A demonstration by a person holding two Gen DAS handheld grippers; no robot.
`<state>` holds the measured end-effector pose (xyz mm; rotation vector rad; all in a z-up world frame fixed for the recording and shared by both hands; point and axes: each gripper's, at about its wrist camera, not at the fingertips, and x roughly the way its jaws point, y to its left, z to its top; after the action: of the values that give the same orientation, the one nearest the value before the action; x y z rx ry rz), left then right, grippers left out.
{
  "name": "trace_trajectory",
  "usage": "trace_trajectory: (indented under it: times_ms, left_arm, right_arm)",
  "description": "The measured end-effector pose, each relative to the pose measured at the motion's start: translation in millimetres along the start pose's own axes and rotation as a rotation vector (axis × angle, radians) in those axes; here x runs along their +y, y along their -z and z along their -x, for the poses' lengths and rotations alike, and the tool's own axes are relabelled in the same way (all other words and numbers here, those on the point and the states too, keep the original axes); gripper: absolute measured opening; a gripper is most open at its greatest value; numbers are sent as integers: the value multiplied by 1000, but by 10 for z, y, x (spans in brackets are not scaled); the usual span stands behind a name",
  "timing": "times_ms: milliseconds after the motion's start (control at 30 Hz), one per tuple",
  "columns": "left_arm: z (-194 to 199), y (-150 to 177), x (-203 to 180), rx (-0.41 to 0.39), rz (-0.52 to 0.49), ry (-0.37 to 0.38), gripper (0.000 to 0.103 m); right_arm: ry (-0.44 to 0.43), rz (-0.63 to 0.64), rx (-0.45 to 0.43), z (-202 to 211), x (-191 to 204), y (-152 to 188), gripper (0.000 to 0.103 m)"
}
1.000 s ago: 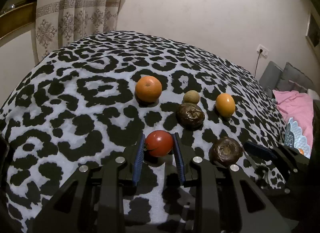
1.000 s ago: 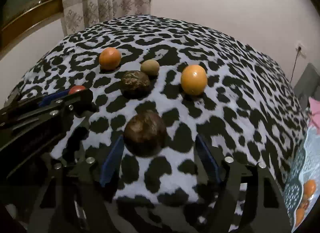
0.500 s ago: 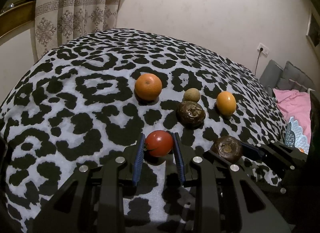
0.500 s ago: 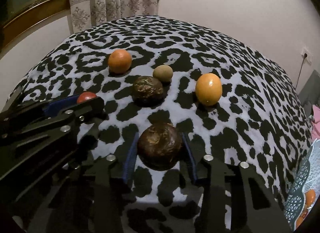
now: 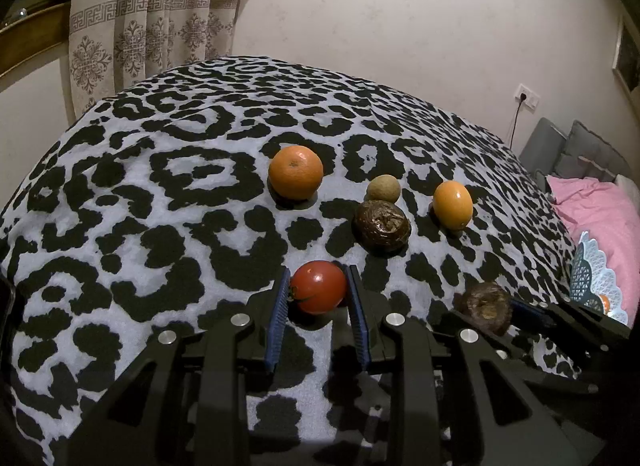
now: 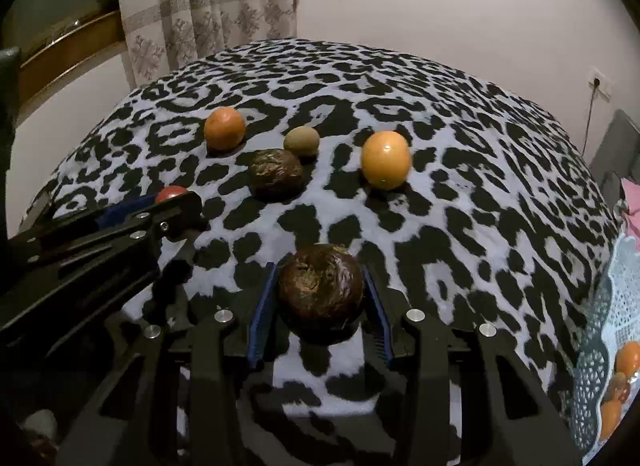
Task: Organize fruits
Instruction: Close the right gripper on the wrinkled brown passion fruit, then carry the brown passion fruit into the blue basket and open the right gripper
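Note:
My left gripper (image 5: 318, 290) is shut on a red tomato (image 5: 319, 286), held just above the leopard-print cloth (image 5: 160, 193). My right gripper (image 6: 320, 286) is shut on a dark wrinkled fruit (image 6: 321, 286), also seen in the left wrist view (image 5: 484, 306). On the cloth lie an orange (image 5: 296, 171), a small tan fruit (image 5: 383, 188), a second dark wrinkled fruit (image 5: 382, 221) and a smooth orange fruit (image 5: 453, 204). The left gripper with the tomato (image 6: 171, 193) shows at the left of the right wrist view.
A white lattice basket (image 6: 596, 378) with several orange fruits stands at the right edge of the cloth; it also shows in the left wrist view (image 5: 596, 278). A curtain (image 5: 148, 25) hangs behind. A pink blanket (image 5: 600, 205) lies at the right.
My right gripper has closed around the dark wrinkled fruit and lifted it slightly. My left gripper keeps its hold on the tomato and has risen a little.

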<state>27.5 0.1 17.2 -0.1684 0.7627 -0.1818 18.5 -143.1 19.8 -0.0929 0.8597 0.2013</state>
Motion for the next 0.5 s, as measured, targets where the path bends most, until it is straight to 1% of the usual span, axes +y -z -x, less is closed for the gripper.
trace_trajectory:
  times_ms: [500]
  left_arm:
    - [-4, 13, -11, -3, -8, 3, 28]
  right_arm:
    - [8, -73, -62, 359, -130, 68, 43]
